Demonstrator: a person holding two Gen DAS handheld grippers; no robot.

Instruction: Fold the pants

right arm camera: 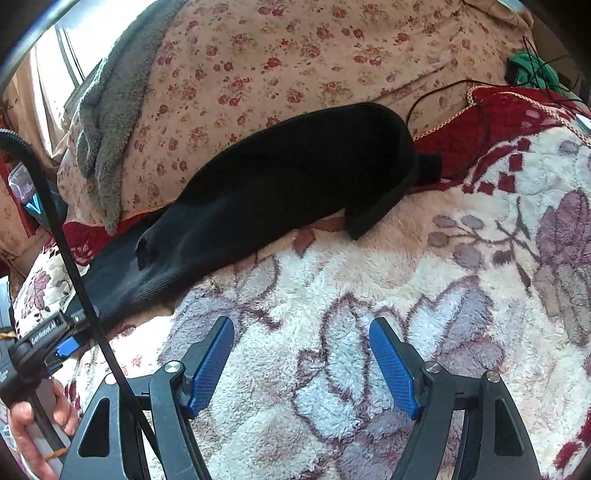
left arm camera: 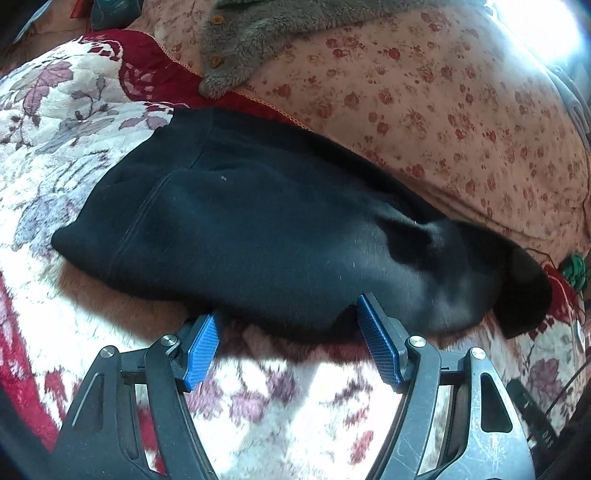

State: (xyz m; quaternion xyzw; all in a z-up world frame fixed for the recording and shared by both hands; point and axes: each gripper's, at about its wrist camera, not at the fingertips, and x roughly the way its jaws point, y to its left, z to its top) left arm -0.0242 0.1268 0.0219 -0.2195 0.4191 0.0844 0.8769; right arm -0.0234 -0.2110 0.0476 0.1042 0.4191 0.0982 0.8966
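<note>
Fluffy white floral blanket (right arm camera: 332, 258) covers bed, pink flowered quilt (left arm camera: 424, 92) behind. Black fleece pants (left arm camera: 258, 221) lie folded lengthwise across blanket, against quilt. Left gripper (left arm camera: 288, 332) released, jaws spread at pants' near edge. Right gripper (right arm camera: 301, 354) released, over bare blanket, apart from pants. Grey fuzzy garment (left arm camera: 258, 33) on quilt.

floral blanket (right arm camera: 369, 295), flowered quilt (left arm camera: 443, 110), grey fleece (left arm camera: 251, 33)

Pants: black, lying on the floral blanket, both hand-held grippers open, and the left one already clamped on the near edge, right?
Not clamped. In the left wrist view the left hand-held gripper is open at the edge of the pants, gripping nothing. The right hand-held gripper is open over the blanket.
</note>
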